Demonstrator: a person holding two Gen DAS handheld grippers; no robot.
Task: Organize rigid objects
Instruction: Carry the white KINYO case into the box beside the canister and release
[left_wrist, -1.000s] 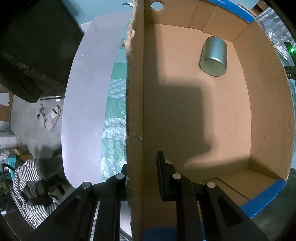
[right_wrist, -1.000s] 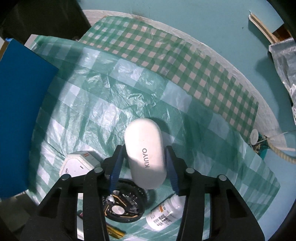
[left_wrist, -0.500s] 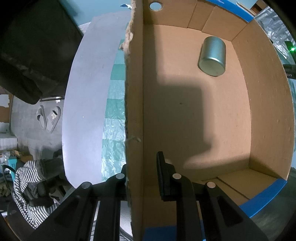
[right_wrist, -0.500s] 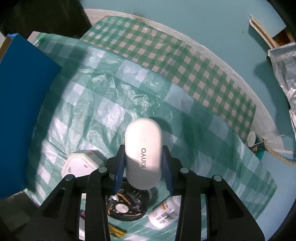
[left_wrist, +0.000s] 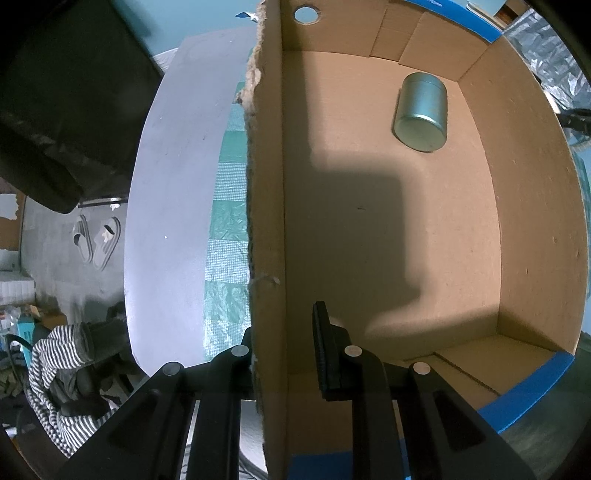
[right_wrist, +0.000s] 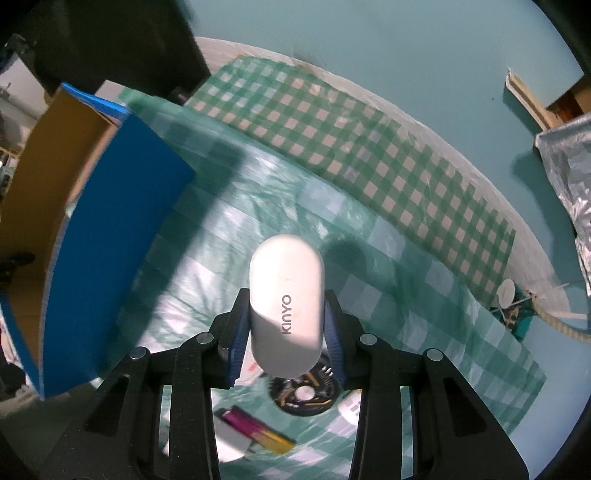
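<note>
My right gripper (right_wrist: 286, 325) is shut on a white KINYO capsule-shaped case (right_wrist: 286, 295) and holds it above the green checked tablecloth (right_wrist: 332, 206). The blue-sided cardboard box (right_wrist: 110, 240) stands to its left. My left gripper (left_wrist: 284, 350) is shut on the box's left wall (left_wrist: 269, 221), one finger inside and one outside. Inside the box a silver metal tin (left_wrist: 421, 110) lies on its side near the far right corner.
Under my right gripper lie a round black part holder (right_wrist: 306, 398), a pink and yellow lighter (right_wrist: 255, 432) and white items. A foil sheet (right_wrist: 569, 166) is at the right. The left wrist view shows the grey table edge (left_wrist: 166, 221) and slippers (left_wrist: 98, 240) on the floor.
My right gripper has lifted the white case higher and shifted left toward the box, whose open top now shows. The left gripper still holds the box wall.
</note>
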